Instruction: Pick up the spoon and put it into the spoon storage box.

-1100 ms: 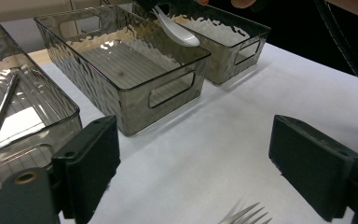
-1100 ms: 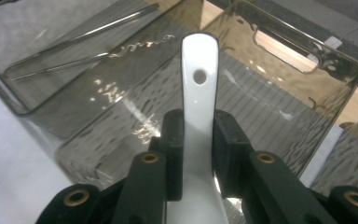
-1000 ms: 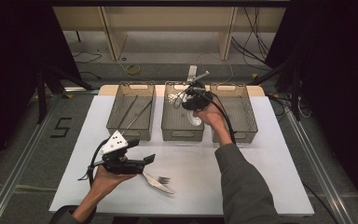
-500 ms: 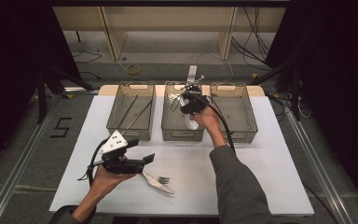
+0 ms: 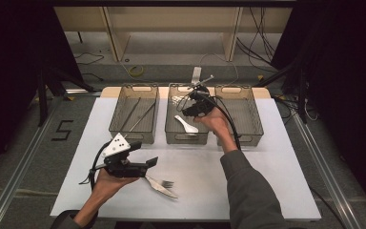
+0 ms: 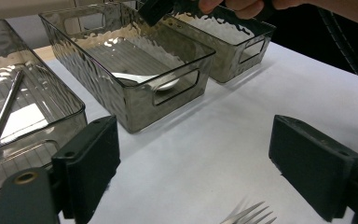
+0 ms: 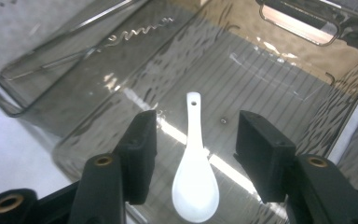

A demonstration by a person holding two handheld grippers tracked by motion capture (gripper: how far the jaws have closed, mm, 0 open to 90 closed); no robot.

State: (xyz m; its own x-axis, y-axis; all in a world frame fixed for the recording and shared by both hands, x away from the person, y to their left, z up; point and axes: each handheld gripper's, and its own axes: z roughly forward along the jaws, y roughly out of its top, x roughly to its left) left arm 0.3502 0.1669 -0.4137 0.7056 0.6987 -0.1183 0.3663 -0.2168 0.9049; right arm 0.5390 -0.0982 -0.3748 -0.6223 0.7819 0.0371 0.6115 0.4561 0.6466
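A white spoon [image 5: 186,124] [image 7: 195,182] lies flat on the floor of the middle smoked-plastic bin [image 5: 186,140] [image 6: 135,109]. My right gripper [image 5: 188,109] [image 7: 196,154] hovers just above it. Its jaws have just been opening and stand on either side of the spoon's handle without touching it. My left gripper [image 5: 144,153] [image 6: 193,172] is held low over the white table near the front left, open with nothing between its jaws. A silver fork [image 5: 166,183] [image 6: 251,214] lies on the table just beyond it.
Three bins stand in a row at the back. The left bin [image 5: 133,133] [image 6: 28,121] holds long metal sticks [image 5: 140,114], and the right bin [image 5: 243,136] stands beside my right forearm. Another silver utensil [image 5: 164,191] lies by the fork.
My right gripper's jaws have opened and let go of the white spoon, which now lies on the middle bin's floor. The left hand has stayed put.
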